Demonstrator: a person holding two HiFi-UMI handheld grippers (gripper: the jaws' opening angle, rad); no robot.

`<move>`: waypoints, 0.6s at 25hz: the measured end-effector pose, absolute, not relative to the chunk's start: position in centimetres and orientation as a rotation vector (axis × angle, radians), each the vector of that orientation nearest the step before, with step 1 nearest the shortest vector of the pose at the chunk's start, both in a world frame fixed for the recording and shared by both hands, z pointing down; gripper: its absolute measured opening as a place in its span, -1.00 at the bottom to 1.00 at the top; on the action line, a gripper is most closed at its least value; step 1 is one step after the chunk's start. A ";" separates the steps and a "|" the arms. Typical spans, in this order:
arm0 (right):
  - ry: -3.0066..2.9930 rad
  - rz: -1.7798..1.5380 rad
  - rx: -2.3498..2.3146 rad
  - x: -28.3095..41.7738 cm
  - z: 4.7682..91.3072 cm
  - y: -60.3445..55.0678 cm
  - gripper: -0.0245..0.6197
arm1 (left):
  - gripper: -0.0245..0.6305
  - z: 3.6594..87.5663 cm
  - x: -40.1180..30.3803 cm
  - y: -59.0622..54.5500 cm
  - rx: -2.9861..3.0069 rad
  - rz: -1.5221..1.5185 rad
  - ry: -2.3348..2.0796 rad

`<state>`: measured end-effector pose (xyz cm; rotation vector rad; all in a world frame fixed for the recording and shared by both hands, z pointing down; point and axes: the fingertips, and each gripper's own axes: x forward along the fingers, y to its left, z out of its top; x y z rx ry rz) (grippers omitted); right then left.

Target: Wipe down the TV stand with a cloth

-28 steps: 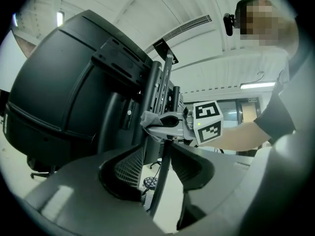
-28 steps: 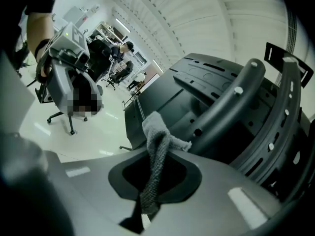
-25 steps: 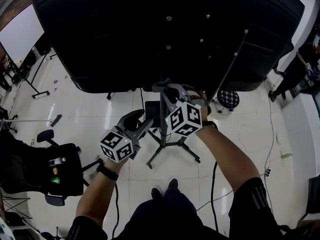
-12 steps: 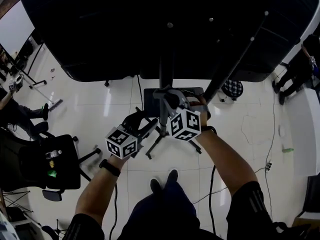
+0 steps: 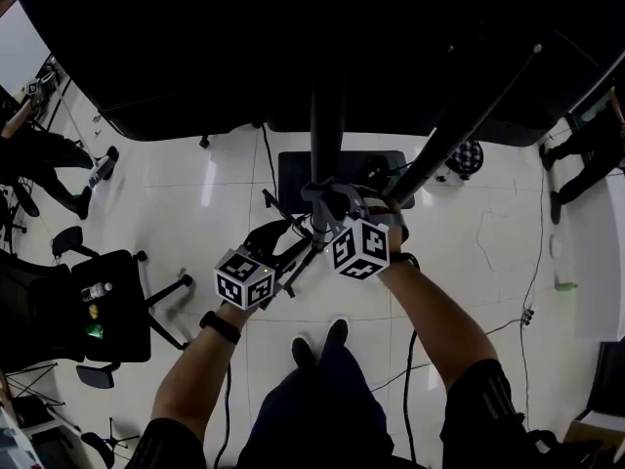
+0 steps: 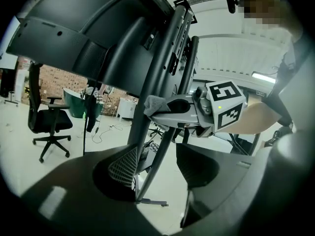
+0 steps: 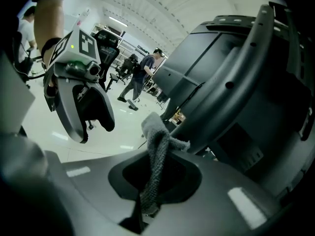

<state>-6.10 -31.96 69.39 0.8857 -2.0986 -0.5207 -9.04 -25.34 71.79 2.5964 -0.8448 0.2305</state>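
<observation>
The black TV stand's column (image 5: 327,135) rises from its base plate (image 5: 293,179) under the dark back of the TV (image 5: 244,47). My right gripper (image 5: 327,200) is shut on a grey cloth (image 7: 156,151), which is bunched against the stand's curved upright (image 7: 231,82). The left gripper view shows that cloth (image 6: 153,103) touching the upright (image 6: 160,73). My left gripper (image 5: 283,240) is beside it, lower and to the left. Its jaws (image 6: 155,166) are opening, and a thin slanted strut (image 6: 170,122) passes between them untouched.
A black office chair (image 5: 107,311) stands on the white tiled floor at left. People stand at the far left (image 5: 39,154) and far right (image 5: 586,154). A patterned stool (image 5: 469,154) sits behind the stand. Cables (image 5: 430,369) trail near my feet (image 5: 317,345).
Both grippers have sunk along the stand's column toward its base, the cloth still in the right one. The left gripper's jaws have spread apart.
</observation>
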 end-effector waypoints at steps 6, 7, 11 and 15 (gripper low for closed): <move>-2.099 -0.412 0.836 -6.1 76.1 -32.0 -0.85 | -0.09 76.4 -8.4 -25.4 2.548 0.256 -0.841; -2.101 -0.399 0.828 -6.1 77.1 -32.0 -0.85 | -0.09 77.1 -8.3 -25.4 2.538 0.253 -0.844; -2.095 -0.354 0.806 -6.5 80.8 -32.1 -0.85 | -0.09 80.1 -8.1 -26.2 2.496 0.232 -0.863; -2.092 -0.322 0.784 -7.0 84.1 -32.2 -0.85 | -0.08 83.2 -8.0 -26.9 2.459 0.230 -0.882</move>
